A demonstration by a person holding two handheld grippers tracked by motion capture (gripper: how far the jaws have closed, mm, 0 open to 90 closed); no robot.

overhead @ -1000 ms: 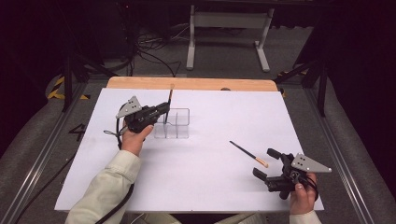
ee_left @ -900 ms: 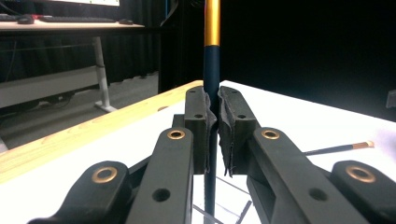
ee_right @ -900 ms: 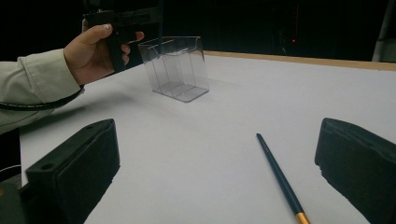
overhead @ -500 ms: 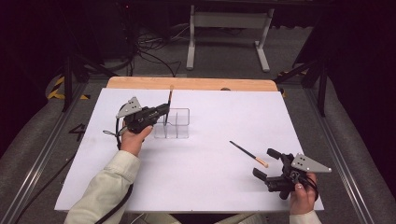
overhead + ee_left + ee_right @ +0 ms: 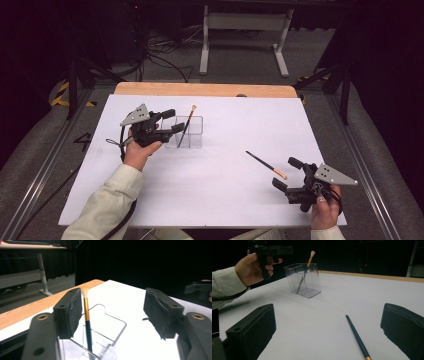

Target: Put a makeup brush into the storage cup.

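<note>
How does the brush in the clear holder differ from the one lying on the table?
The brush in the holder leans nearly upright with its pale tip up; the brush on the table lies flat. The first sits by the left gripper, whose jaws have just opened; the second lies before the open right gripper. Both have dark handles.

A white sheet [image 5: 215, 190] covered the bench, leaving a strip of pale wood [image 5: 205, 89] bare along its far edge in the upper middle of the high view. Grey carpeted floor [image 5: 240, 60] lay beyond it, crossed by loose black cables [image 5: 165, 50] at upper left. A white metal frame [image 5: 245, 37] on two legs stood at top centre. Yellow-and-black tape [image 5: 62, 95] marked the floor at the left. Dark stands [image 5: 75, 75] rose at both sides, and the room behind was black and unlit; light fell on the bench alone.
</note>
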